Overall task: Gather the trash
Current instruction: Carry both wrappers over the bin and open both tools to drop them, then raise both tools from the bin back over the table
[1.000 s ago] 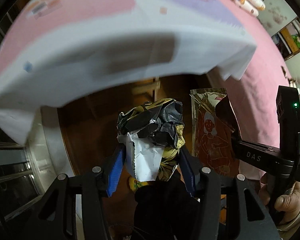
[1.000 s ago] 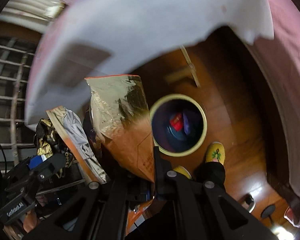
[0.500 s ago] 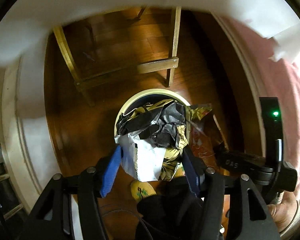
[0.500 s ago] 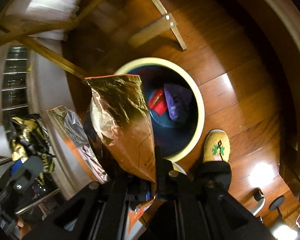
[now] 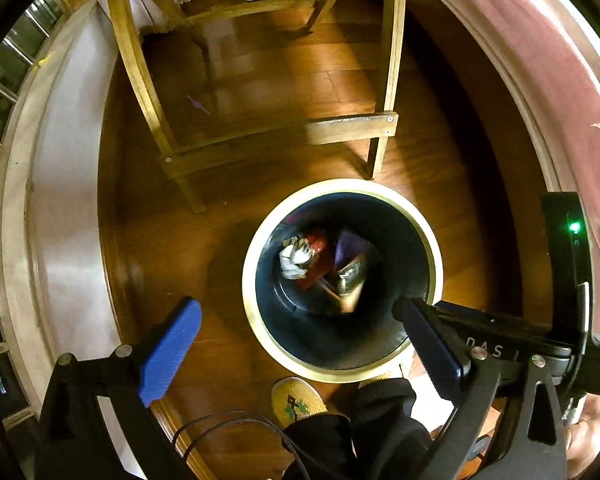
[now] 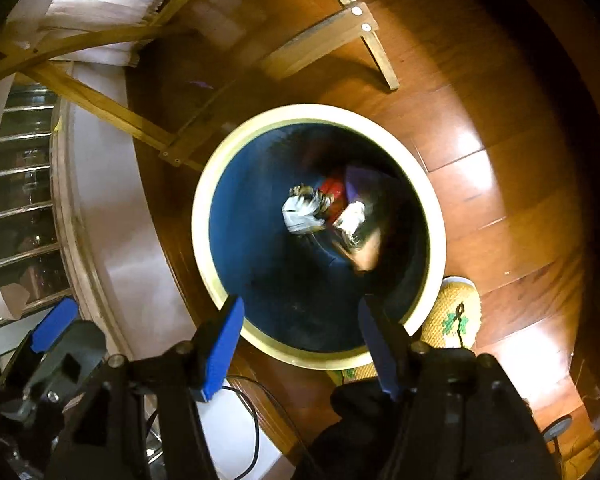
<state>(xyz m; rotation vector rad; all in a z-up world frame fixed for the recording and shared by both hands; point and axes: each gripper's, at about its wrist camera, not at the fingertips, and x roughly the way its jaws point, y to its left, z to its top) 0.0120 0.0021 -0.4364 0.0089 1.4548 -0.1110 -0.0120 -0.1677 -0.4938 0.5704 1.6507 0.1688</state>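
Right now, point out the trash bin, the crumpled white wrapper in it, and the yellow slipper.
trash bin (image 6: 434,216): right wrist view, cream rim on its right side.
crumpled white wrapper (image 6: 300,216): right wrist view, middle of its white part.
yellow slipper (image 6: 456,320): right wrist view, woven top by the green pattern.

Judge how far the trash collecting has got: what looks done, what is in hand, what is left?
Done: a crumpled wrapper and a foil bag lie in the bin. In hand: nothing; the left claw and right claw have just been opening and are empty. Left: no more trash shows.
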